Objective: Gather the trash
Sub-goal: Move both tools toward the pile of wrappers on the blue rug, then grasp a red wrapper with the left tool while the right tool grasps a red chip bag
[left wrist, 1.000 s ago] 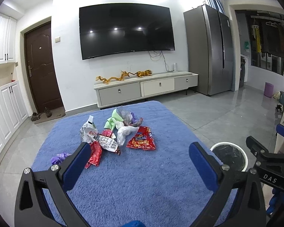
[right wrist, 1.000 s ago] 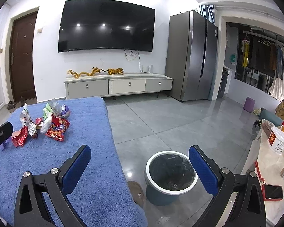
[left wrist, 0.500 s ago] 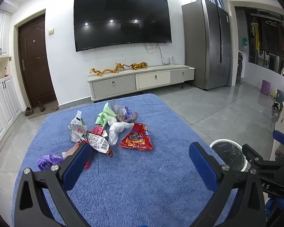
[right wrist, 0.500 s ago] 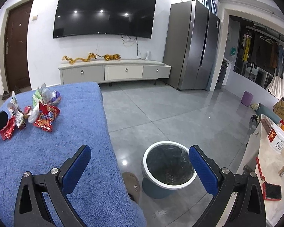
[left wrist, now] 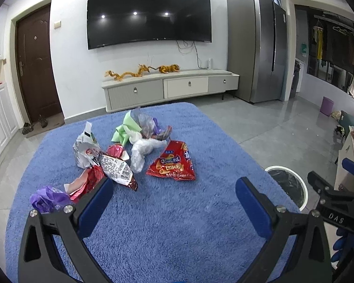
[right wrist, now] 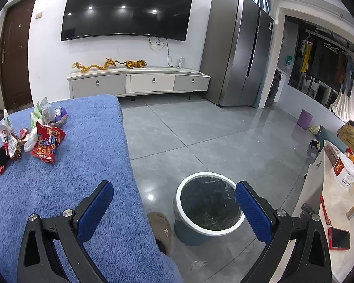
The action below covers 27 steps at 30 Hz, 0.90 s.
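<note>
A pile of trash lies on the blue fleece-covered table (left wrist: 167,212): a red snack bag (left wrist: 173,162), a white plastic bag (left wrist: 141,149), a green wrapper (left wrist: 126,129), a silver-and-red wrapper (left wrist: 116,171) and a purple wrapper (left wrist: 47,199). My left gripper (left wrist: 174,200) is open and empty, just short of the pile. My right gripper (right wrist: 174,202) is open and empty, over the table's right edge above the floor. The round bin (right wrist: 208,206) with a black liner stands on the floor; it also shows in the left wrist view (left wrist: 286,186). The red bag shows far left in the right wrist view (right wrist: 47,145).
A slipper (right wrist: 160,226) lies on the floor between the table and the bin. A white counter (right wrist: 337,202) with a phone and a basket runs along the right. A TV cabinet (left wrist: 170,88) and a fridge (left wrist: 257,47) stand at the far wall.
My left gripper has moved forward and down toward the trash pile, which now looks larger and nearer. My right gripper has tilted a little lower over the bin. Both stay open.
</note>
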Available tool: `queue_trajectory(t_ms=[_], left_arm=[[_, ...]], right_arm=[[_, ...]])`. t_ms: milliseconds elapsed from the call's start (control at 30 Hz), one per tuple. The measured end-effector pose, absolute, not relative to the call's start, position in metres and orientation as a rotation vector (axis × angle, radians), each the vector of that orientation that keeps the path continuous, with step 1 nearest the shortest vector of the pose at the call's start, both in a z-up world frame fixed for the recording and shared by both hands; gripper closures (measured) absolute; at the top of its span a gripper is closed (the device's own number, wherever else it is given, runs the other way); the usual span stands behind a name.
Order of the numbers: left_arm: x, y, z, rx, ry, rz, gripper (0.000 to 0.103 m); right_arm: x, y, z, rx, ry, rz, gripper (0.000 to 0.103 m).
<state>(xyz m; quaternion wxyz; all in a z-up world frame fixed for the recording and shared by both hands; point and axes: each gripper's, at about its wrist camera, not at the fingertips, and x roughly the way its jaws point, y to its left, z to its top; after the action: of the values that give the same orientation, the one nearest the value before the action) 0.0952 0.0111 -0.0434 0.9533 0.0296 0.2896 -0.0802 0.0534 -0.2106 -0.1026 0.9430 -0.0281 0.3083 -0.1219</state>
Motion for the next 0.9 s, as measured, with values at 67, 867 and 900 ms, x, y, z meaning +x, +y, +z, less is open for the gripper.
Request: queue_trajectory(t_ms=[67,867,900], left_arm=[[0.098,0.014,-0.047,0.047,0.607,-0.178,0.0],[0.116,0.083,-0.06,-0.012,0.656,-0.238,0.004],[0.117,0.092,-0.058,-0.022,0.655,-0.23,0.005]], right_arm=[[0.054,-0.211,-0.103,-0.052,0.628,-0.244,0.0],[0.099,-0.166,-0.1,-0.029,0.69,0.027,0.0],[0.104,-0.163,-0.1,-0.016,0.693,0.053,0.001]])
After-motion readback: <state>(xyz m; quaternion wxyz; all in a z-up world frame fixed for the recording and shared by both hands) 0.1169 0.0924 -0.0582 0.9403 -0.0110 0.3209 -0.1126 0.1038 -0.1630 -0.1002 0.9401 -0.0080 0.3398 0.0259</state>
